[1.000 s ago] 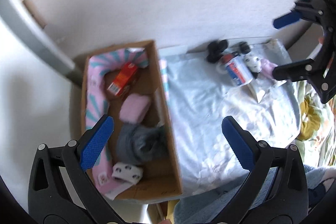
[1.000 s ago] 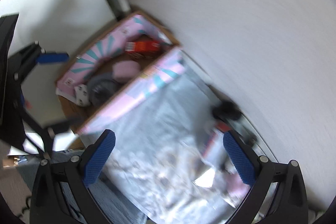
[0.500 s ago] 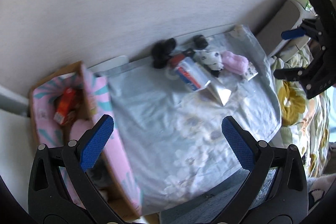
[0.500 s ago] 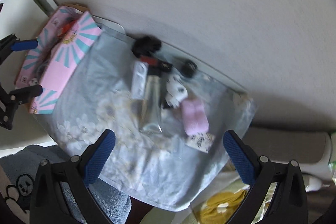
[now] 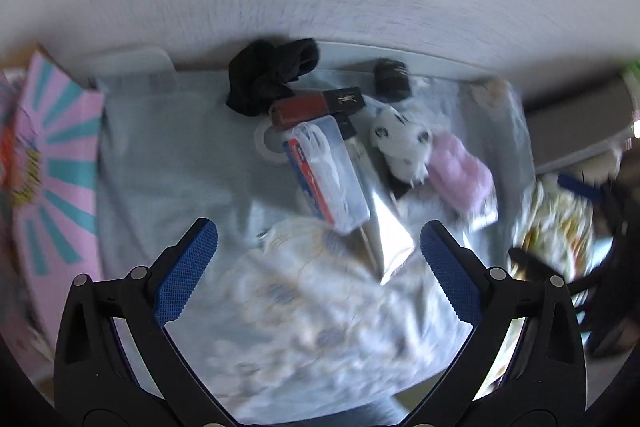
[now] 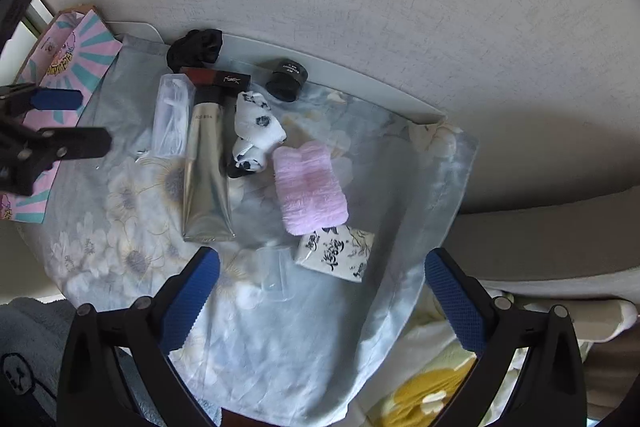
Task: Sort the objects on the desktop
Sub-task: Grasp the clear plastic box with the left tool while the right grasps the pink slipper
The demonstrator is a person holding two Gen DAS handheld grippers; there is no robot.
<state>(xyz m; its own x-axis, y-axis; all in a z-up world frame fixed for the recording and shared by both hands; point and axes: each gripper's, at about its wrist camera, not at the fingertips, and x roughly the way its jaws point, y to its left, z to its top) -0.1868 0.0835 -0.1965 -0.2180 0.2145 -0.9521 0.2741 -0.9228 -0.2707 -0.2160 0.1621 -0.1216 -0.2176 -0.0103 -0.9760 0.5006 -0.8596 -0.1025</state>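
A: Biggest first?
B: Desk (image 6: pixel 384 83), w/ a floral cloth (image 6: pixel 312 327) spread over most of it. Pink box (image 6: pixel 86 55) w/ teal rays sits at the desk's left edge.

A: Hand-held grippers?
B: Right hand-held gripper (image 6: pixel 320 287) is wide open, nothing between the blue pads (image 6: pixel 192 291), hovering above the cloth's near edge. Left hand-held gripper (image 5: pixel 316 275) is also spread wide and empty, above the cloth's near-left part. It also shows in the right wrist view, out over the box.

A: Things to sort?
B: All bunched toward the desk's far edge. Silver tube (image 6: pixel 206 183) w/ black cap, lying mid-cloth. Pink fuzzy cloth (image 6: pixel 310 187) right of it, touching a small printed pack (image 6: pixel 336 253) on its near side. Clear case (image 6: pixel 172 115) just left of the tube. White spotted socks (image 6: pixel 256 131) between tube and pink cloth. Dark red lipstick box (image 6: pixel 214 78) across the tube's cap end. Black scrunchie (image 6: pixel 196 49) at the far edge, touching that box. Small black jar (image 6: pixel 286 79) to its right, apart. Left view is blurry.
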